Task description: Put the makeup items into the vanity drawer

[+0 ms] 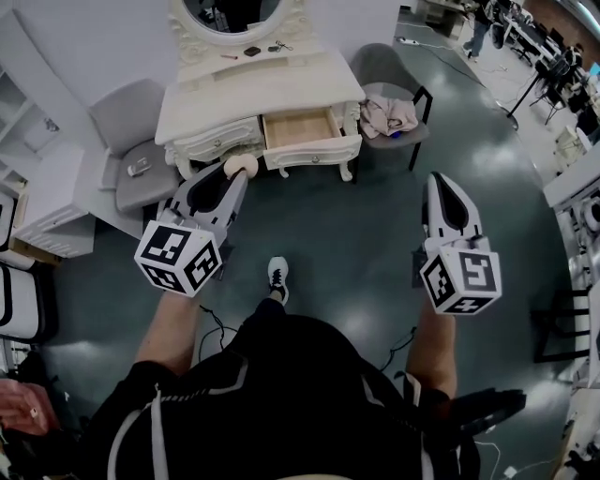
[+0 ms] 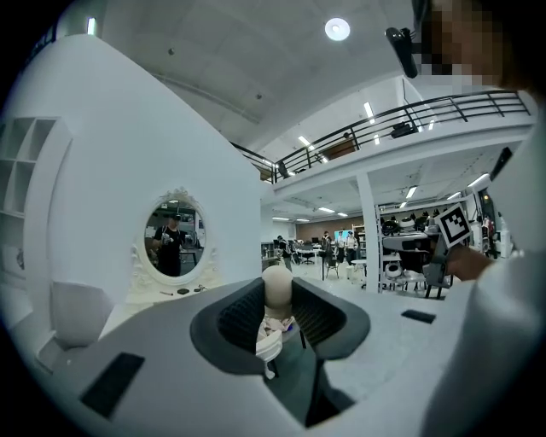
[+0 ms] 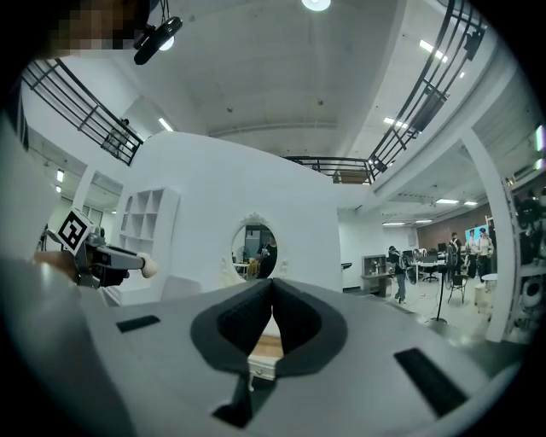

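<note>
The white vanity [image 1: 216,103] stands ahead with its wooden drawer [image 1: 302,129] pulled open. My left gripper [image 1: 234,174] is shut on a beige, egg-shaped makeup sponge [image 1: 241,166], held in the air in front of the vanity, left of the drawer. In the left gripper view the sponge [image 2: 276,284] sticks out between the dark pads. My right gripper [image 1: 438,178] hangs to the right of the vanity, shut with nothing in it; its tips [image 3: 273,286] meet. A few small dark makeup items [image 1: 251,51] lie on the vanity top under the oval mirror [image 1: 232,14].
A grey chair [image 1: 141,159] with a small object on its seat stands left of the vanity. Right of it a dark-framed chair [image 1: 412,103] carries a pink cloth [image 1: 389,112]. White shelving [image 1: 37,216] is at far left. My shoe [image 1: 277,277] rests on the dark floor.
</note>
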